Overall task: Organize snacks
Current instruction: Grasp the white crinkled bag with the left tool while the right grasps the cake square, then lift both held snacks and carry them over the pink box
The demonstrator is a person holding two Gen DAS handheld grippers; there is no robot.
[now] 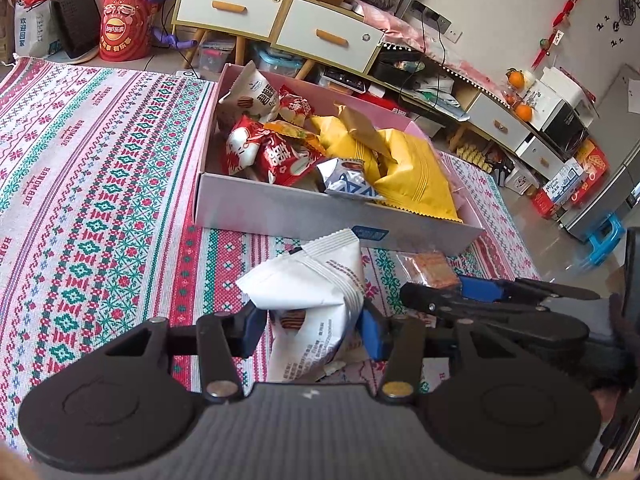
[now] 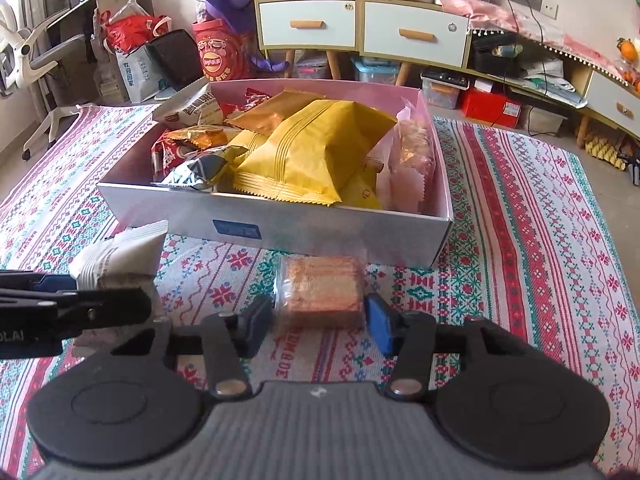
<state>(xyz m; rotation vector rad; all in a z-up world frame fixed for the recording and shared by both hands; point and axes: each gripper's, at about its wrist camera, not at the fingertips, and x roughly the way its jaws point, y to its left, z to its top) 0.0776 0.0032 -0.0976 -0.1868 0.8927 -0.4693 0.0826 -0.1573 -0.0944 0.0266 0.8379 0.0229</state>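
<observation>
A white snack packet (image 1: pixel 316 300) stands between the pads of my left gripper (image 1: pixel 312 330), which is shut on it just in front of the snack box (image 1: pixel 320 216). The packet also shows in the right wrist view (image 2: pixel 120 256). A clear-wrapped orange biscuit pack (image 2: pixel 320 292) lies on the patterned cloth (image 2: pixel 540 240). My right gripper (image 2: pixel 318 324) straddles it, with both pads touching its sides. The box (image 2: pixel 304 232) holds yellow bags (image 2: pixel 312 152), red packets (image 1: pixel 280 152) and a blue-white packet (image 1: pixel 348 180).
The box sits on a red, green and white woven cloth (image 1: pixel 100 180). Behind it stand white drawer cabinets (image 2: pixel 360 28), storage bins, a red bucket (image 1: pixel 126 20) and bags on the floor. My right gripper shows in the left wrist view (image 1: pixel 420 296).
</observation>
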